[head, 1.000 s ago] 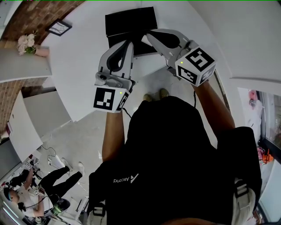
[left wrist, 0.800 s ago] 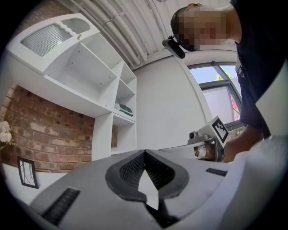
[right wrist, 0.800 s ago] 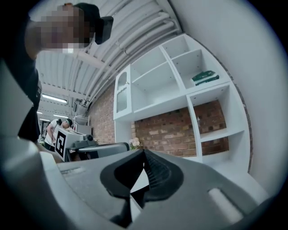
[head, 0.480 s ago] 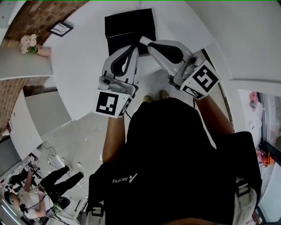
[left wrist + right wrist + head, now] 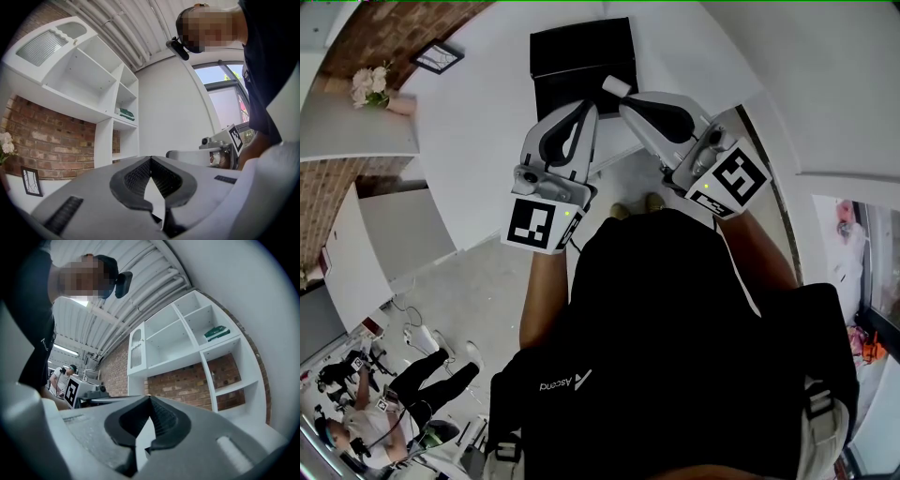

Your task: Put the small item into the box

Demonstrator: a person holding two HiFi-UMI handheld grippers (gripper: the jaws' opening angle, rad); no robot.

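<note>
The black box (image 5: 581, 52) lies on the white table (image 5: 478, 122) at the top of the head view. Both grippers hover side by side at its near edge. My left gripper (image 5: 587, 109) is shut, its pads meeting at the tip with nothing between them (image 5: 150, 159). My right gripper (image 5: 615, 87) is shut and empty too (image 5: 150, 397), its tip over the box's near edge. Both gripper views tilt upward to the walls and shelves, so neither shows the box. No small item shows in any view.
A picture frame (image 5: 438, 58) and a bunch of flowers (image 5: 370, 86) stand at the table's far left. White wall shelving (image 5: 93, 93) holds a green item (image 5: 216, 332). The floor lies below the table edge, with another person (image 5: 356, 436) at the bottom left.
The right gripper has turned, its marker cube swinging lower and to the right. The left gripper has shifted slightly right. Both stay shut near the box's near edge.
</note>
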